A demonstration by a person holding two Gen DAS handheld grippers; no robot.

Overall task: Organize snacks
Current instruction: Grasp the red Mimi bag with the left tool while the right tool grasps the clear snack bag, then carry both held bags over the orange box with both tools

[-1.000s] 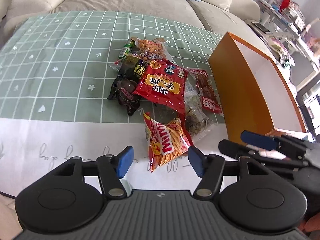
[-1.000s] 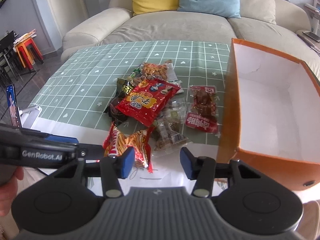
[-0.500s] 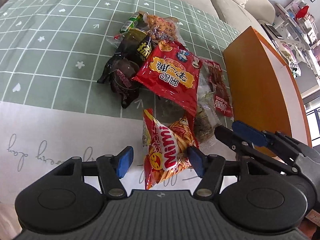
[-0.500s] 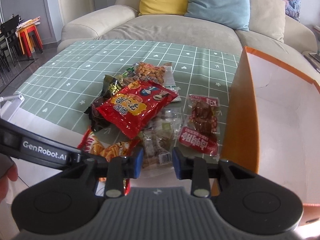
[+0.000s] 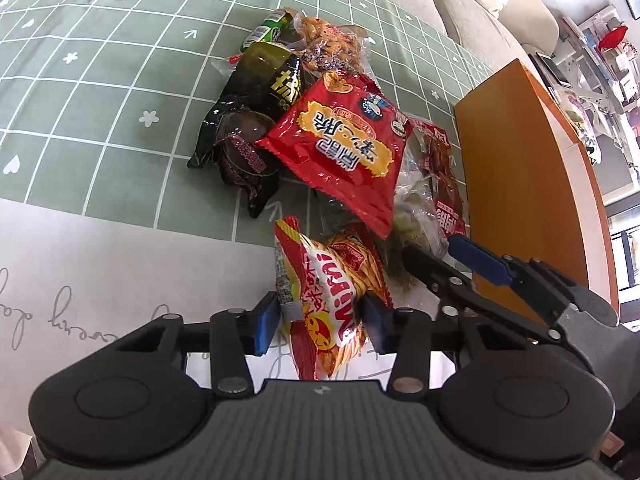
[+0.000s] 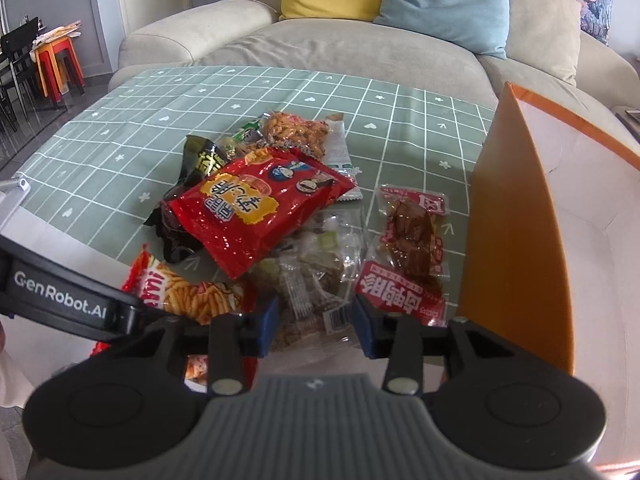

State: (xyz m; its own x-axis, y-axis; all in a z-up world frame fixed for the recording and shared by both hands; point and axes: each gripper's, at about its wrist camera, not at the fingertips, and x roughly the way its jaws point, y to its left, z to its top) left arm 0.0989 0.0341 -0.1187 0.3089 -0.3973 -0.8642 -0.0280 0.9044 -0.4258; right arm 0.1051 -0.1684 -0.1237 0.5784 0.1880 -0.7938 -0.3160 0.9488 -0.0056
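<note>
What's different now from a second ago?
Both grippers dropped toward the snack pile. The left gripper has just been closing around the Mimi bag; the right gripper, just reopening, straddles a clear packet. The pile and orange box stayed put.

Both grippers now sit lower and closer over the snack pile than a second ago, so the packets fill more of each view. The left gripper has just been closing: its blue pads, earlier spread wide with the Mimi stick-snack bag lying ahead of them, now bracket that bag's near end and touch its sides. The right gripper narrowed to a small gap half a second ago and has just been opening again; the clear packet of wrapped snacks, earlier ahead of its tips, now lies between the pads, which stand apart from it. In the left wrist view the right gripper's fingers reach further into the pile.
</note>
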